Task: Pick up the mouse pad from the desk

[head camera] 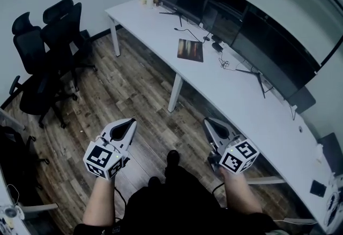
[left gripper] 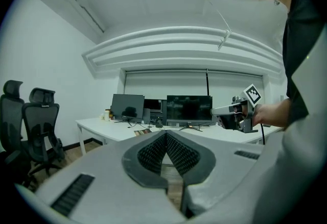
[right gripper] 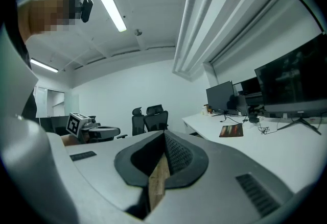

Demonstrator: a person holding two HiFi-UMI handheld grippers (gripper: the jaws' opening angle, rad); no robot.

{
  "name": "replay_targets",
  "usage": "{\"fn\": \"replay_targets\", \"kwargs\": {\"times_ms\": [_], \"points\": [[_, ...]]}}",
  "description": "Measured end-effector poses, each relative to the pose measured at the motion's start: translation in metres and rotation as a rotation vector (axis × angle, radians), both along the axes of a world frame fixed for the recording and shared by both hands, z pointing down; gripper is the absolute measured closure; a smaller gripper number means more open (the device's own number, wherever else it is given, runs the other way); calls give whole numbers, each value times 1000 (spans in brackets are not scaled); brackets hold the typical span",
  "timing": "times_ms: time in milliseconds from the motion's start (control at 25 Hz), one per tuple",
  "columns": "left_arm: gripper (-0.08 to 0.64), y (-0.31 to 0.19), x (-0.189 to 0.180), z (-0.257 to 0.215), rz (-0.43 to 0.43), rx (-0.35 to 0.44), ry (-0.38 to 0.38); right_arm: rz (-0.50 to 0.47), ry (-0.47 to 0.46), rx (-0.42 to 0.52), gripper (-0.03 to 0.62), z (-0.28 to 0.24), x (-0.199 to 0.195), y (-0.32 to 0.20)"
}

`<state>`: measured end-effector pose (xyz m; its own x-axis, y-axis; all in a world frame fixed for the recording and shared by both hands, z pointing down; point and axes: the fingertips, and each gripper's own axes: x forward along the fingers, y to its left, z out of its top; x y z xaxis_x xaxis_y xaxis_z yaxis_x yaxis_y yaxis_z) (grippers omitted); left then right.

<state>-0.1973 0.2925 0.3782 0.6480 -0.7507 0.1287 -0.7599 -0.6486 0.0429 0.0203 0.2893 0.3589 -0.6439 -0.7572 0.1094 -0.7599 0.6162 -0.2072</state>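
The mouse pad [head camera: 190, 50], a dark rectangle with a reddish-brown print, lies flat on the long white desk [head camera: 241, 100], in front of the monitors. It also shows small and far off in the left gripper view [left gripper: 142, 131] and the right gripper view [right gripper: 231, 130]. Both grippers are held side by side over the wood floor, well short of the desk and the pad. My left gripper [head camera: 128, 123] is shut with nothing in it, its pads [left gripper: 176, 151] meeting at the tip. My right gripper [head camera: 209, 121] is also shut and empty.
Several dark monitors [head camera: 257, 41] stand along the desk's back edge, with cables [head camera: 225, 62] trailing near the pad. White desk legs [head camera: 174, 92] stand at the desk's front. Two black office chairs [head camera: 45, 52] are at the left by the wall. A person's feet [head camera: 171, 161] are below.
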Motion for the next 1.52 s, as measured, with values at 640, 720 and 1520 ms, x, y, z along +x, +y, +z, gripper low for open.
{"fn": "replay_targets", "kwargs": {"times_ms": [640,720,1520], "points": [[553,-192,71,20,-21,-82,-59,-47,-78,-56,588,34,60,-202],[554,-220,86,25,-16,-91,-95,-49,-86,-64,588,36,73,-234],[554,-358,181,18,4,-119,-139,-95,-59,-58,588,44,140,-366]]}}
